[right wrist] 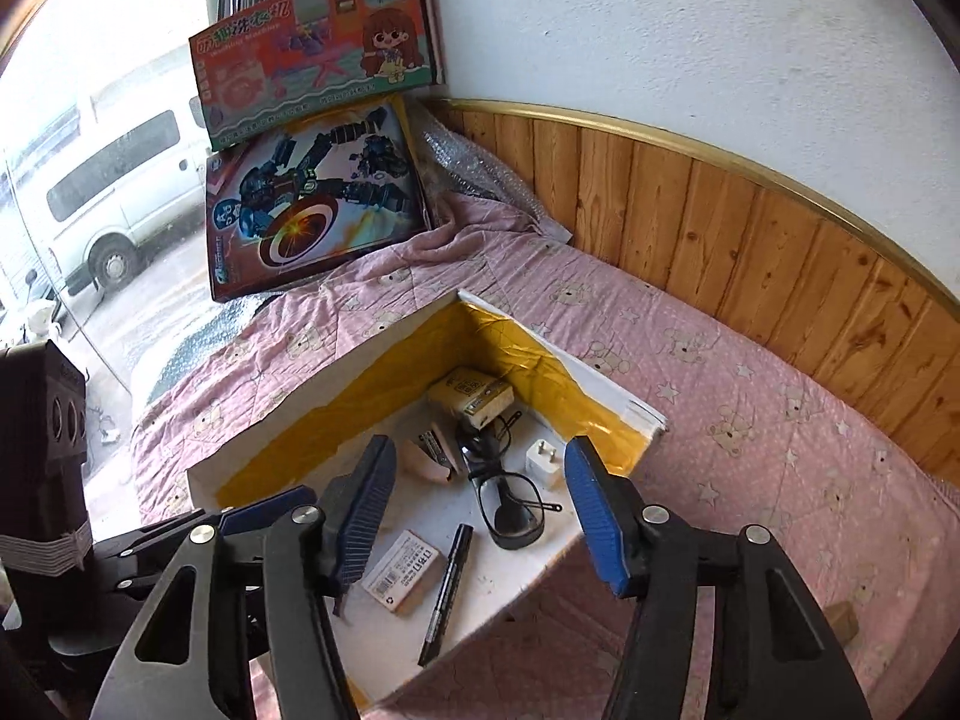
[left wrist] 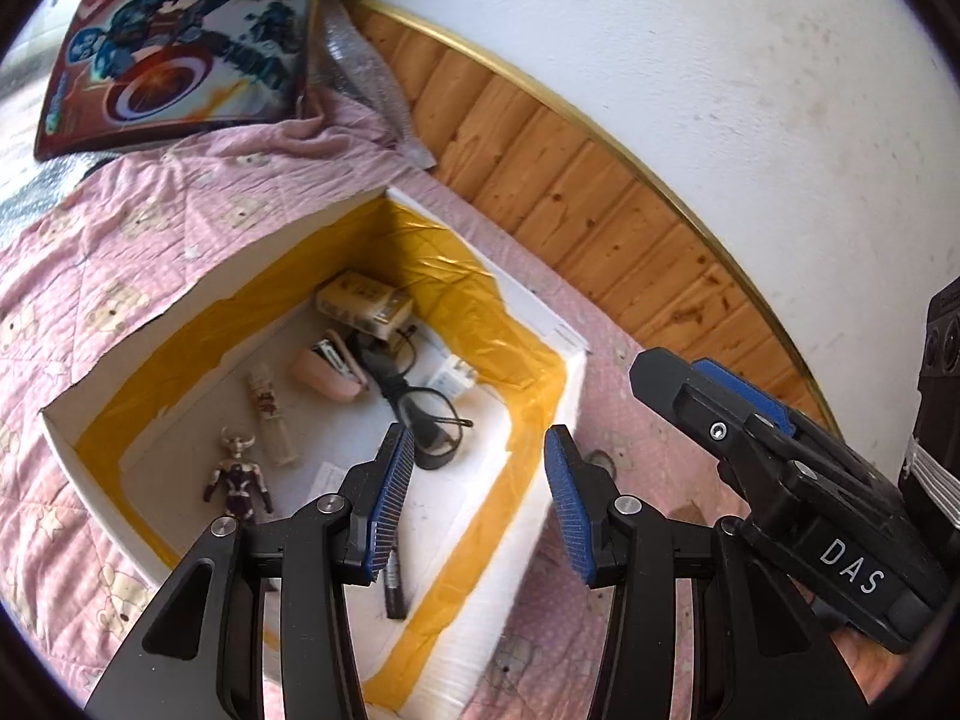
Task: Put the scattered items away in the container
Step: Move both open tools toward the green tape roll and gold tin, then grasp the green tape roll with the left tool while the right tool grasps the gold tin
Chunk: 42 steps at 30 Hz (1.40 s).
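A white foam box (left wrist: 543, 504) (right wrist: 252, 450) lined with yellow tape sits on the pink bed. Inside it lie a toy figure (left wrist: 237, 477), a small clear bottle (left wrist: 273, 414), a pink case (left wrist: 330, 369) (right wrist: 429, 459), black glasses (left wrist: 429, 420) (right wrist: 510, 507), a tissue pack (left wrist: 366, 300) (right wrist: 477, 393), a white charger plug (right wrist: 543, 462), a small card box (right wrist: 402, 573) and a black pen (right wrist: 447, 591). My left gripper (left wrist: 480, 498) is open and empty over the box's near corner. My right gripper (right wrist: 480, 510) is open and empty above the box; it also shows in the left wrist view (left wrist: 768, 462).
Two toy boxes (right wrist: 312, 204) (right wrist: 318, 54) lean at the head of the bed by a window. Bubble wrap (right wrist: 468, 168) lies beside them. A wood-panelled wall (right wrist: 750, 240) runs along the far side. The pink bear-print quilt (right wrist: 750, 420) surrounds the foam box.
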### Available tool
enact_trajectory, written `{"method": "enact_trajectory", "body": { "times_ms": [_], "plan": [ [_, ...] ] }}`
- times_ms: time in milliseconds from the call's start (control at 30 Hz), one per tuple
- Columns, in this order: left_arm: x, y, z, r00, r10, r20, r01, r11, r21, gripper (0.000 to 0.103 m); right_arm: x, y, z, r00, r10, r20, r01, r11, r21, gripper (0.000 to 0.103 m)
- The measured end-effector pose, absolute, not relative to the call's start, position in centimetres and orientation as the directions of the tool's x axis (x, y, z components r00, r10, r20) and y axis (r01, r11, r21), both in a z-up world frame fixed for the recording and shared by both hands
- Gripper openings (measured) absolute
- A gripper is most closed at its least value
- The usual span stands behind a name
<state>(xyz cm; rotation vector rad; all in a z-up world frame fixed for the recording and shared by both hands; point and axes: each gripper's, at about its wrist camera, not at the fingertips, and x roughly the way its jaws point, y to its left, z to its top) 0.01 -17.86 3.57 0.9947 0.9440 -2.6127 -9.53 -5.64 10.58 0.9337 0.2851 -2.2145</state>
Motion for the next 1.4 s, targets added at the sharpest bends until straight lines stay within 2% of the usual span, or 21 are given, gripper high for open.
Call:
{"method": "enact_trajectory", "body": {
  "times_ms": [200, 467, 667, 867, 1033, 1167, 1400],
  "plan": [
    [0.1, -13.0, 4.8, -0.773, 0.074, -0.631, 0.262, -0.868, -0.422, 0.048, -7.3, 1.6, 11.5, -0.563, -0.523, -0.64, 0.608, -0.787, 0.108, 0.052],
    [-0.6, -7.7, 4.4, -0.769, 0.148, -0.622, 0.127, -0.918, -0.376, 0.049, -6.4, 11.3, 9.6, -0.652, -0.452, -0.609, 0.468, -0.872, 0.145, 0.052],
    [-3.0, -3.7, 2.7, -0.744, 0.176, -0.645, 0.034, -0.953, -0.3, 0.054, -9.9, 18.1, 5.5, -0.643, -0.33, -0.691, 0.252, -0.943, 0.216, 0.052],
    [-7.9, -2.3, -0.3, -0.698, 0.152, -0.7, 0.052, -0.964, -0.262, 0.057, -13.1, 22.0, 0.8, -0.588, -0.249, -0.77, 0.079, -0.965, 0.251, 0.052],
    [-12.9, -1.1, -4.3, -0.637, 0.164, -0.753, 0.088, -0.955, -0.283, 0.059, -15.5, 22.4, -2.1, -0.573, -0.167, -0.803, 0.045, -0.984, 0.172, 0.073],
    [-16.6, -0.5, -7.4, -0.596, 0.157, -0.787, 0.151, -0.942, -0.301, 0.059, -18.0, 23.1, -3.6, -0.57, -0.113, -0.814, 0.027, -0.993, 0.119, 0.077],
    [-20.5, 1.8, -9.5, -0.595, 0.055, -0.802, 0.135, -0.977, -0.167, 0.059, -20.4, 22.4, -5.8, -0.547, -0.082, -0.833, 0.01, -0.996, 0.092, 0.08]
  ]
}}
